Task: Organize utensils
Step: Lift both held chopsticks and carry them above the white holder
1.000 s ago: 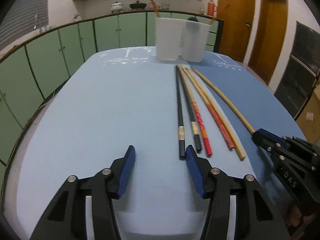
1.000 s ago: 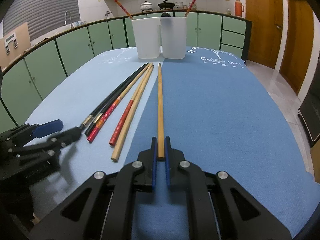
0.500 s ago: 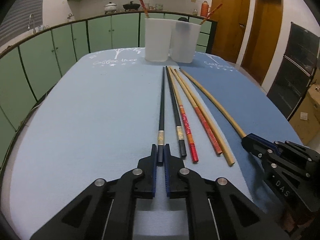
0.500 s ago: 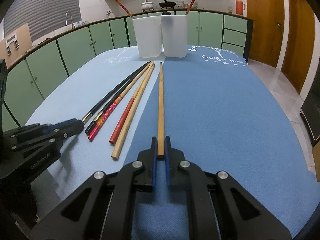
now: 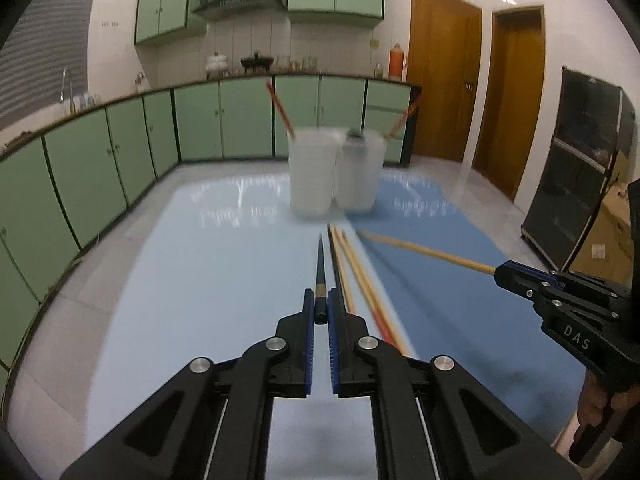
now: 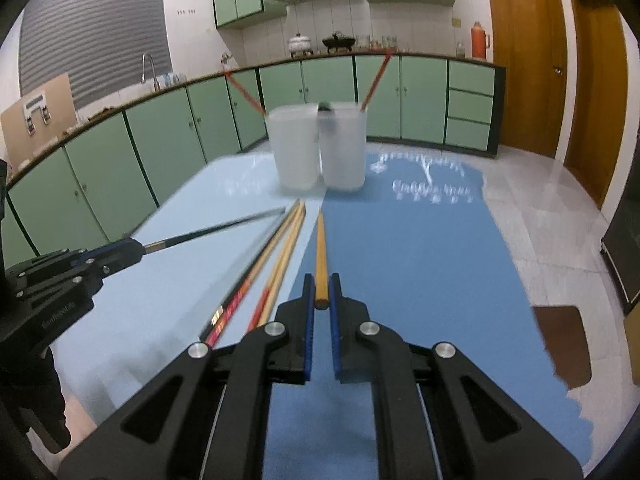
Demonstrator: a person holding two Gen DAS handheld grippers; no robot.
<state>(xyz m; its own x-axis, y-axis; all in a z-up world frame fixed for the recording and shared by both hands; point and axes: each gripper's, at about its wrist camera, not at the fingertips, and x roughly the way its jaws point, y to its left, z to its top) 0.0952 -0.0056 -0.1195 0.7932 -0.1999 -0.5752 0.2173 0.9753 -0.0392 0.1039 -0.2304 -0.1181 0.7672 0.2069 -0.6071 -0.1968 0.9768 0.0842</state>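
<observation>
While the left gripper clamps a black chopstick, the right gripper pinches a bamboo chopstick above the table.

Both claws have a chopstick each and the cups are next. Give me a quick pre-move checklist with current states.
1. Left claw shut on the black chopstick: ok, held at its banded end.
2. Right claw shut on the plain wooden chopstick: ok, held at its butt end.
3. Both sticks clear of the ones still on the table: ok, each angles away from the remaining chopsticks.
4. Two translucent cups upright, side by side: ok.
5. Room in the cups: cannot tell; each already holds a red chopstick, interiors blurred.
6. Which cup takes which kind: cannot tell.
</observation>
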